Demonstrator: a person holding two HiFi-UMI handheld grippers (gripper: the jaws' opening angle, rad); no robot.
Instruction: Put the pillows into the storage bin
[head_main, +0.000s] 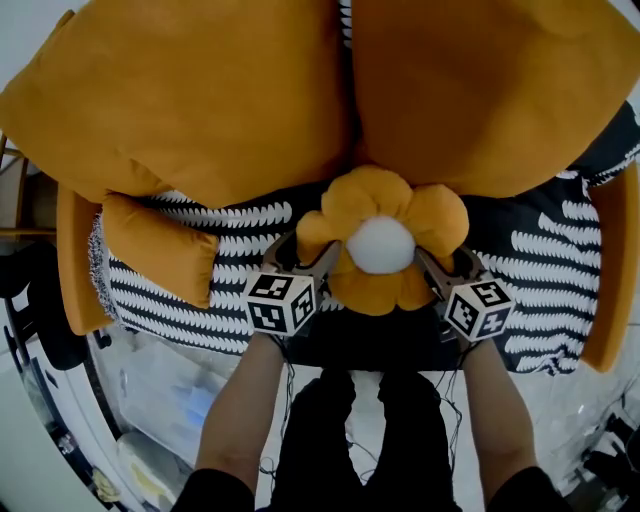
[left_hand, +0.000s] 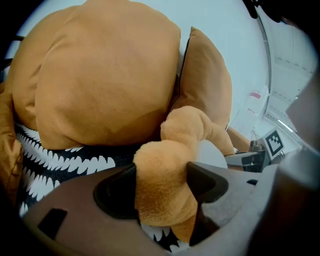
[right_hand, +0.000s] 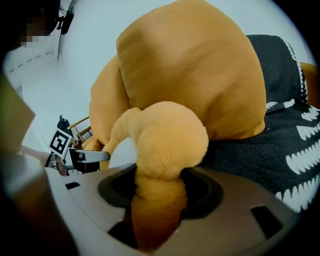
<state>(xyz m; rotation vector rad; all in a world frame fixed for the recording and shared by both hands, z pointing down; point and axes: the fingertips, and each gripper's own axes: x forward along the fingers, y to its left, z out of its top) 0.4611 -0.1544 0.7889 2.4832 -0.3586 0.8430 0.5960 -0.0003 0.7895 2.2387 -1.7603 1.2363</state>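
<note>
Flower pillow (head_main: 380, 245) between left hand-held gripper (head_main: 312, 252), right hand-held gripper (head_main: 440, 262), each clamping 1 petal

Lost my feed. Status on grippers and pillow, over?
Left gripper, right gripper: both shut on flower pillow petals. Pillow on patterned throw. Nothing in the way.

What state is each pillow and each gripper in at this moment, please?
flower pillow: lying on the patterned throw, pinched by a petal on each side.
left gripper: shut on a left petal.
right gripper: shut on a right petal.
large left pillow: propped up at the back, not held.
large right pillow: propped up at the back, not held.
small pillow: lying on the throw, not held.
</note>
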